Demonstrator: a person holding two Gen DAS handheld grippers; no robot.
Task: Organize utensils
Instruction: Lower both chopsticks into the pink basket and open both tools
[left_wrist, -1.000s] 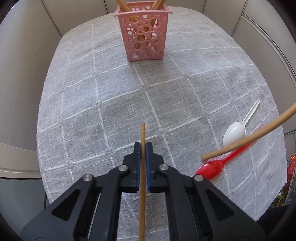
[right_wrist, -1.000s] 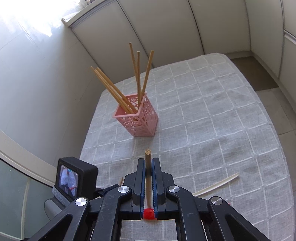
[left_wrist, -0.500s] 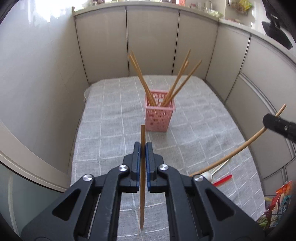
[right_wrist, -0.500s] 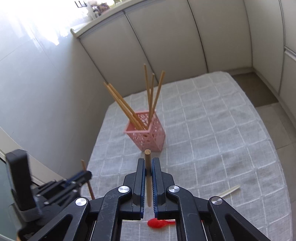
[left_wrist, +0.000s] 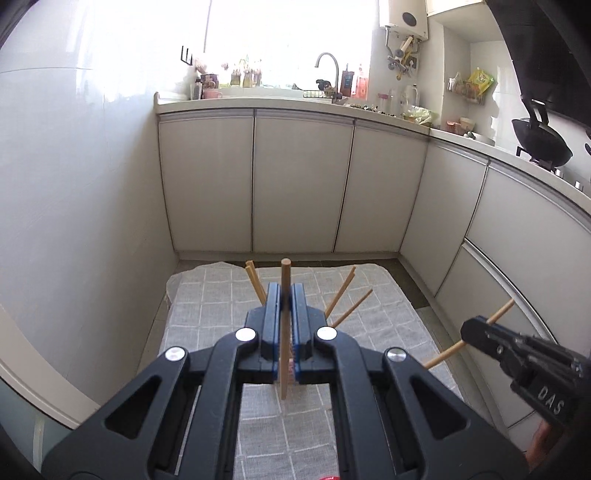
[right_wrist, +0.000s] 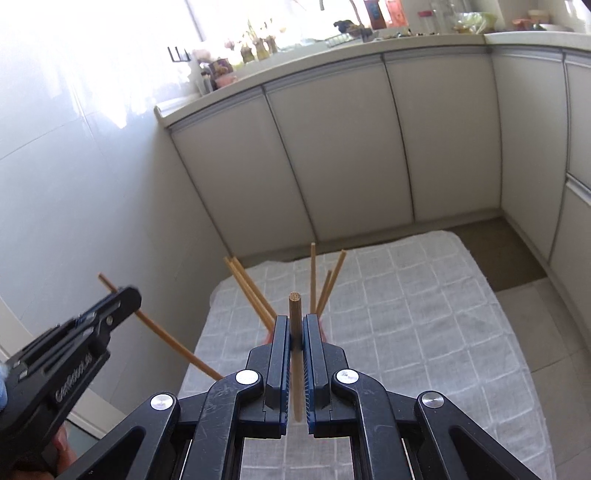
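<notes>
My left gripper (left_wrist: 285, 295) pinches one wooden chopstick (left_wrist: 284, 332) upright between its fingers, above the grey checked cloth on the desk (left_wrist: 369, 295). My right gripper (right_wrist: 295, 328) clamps a second chopstick (right_wrist: 295, 354) the same way. Just beyond both, more chopsticks (right_wrist: 251, 291) fan out of the mostly hidden pink holder (right_wrist: 323, 332).

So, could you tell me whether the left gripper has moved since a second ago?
Yes. The left gripper has risen and tilted up: the cabinets and countertop now fill its view, and the tablecloth sits lower.
</notes>
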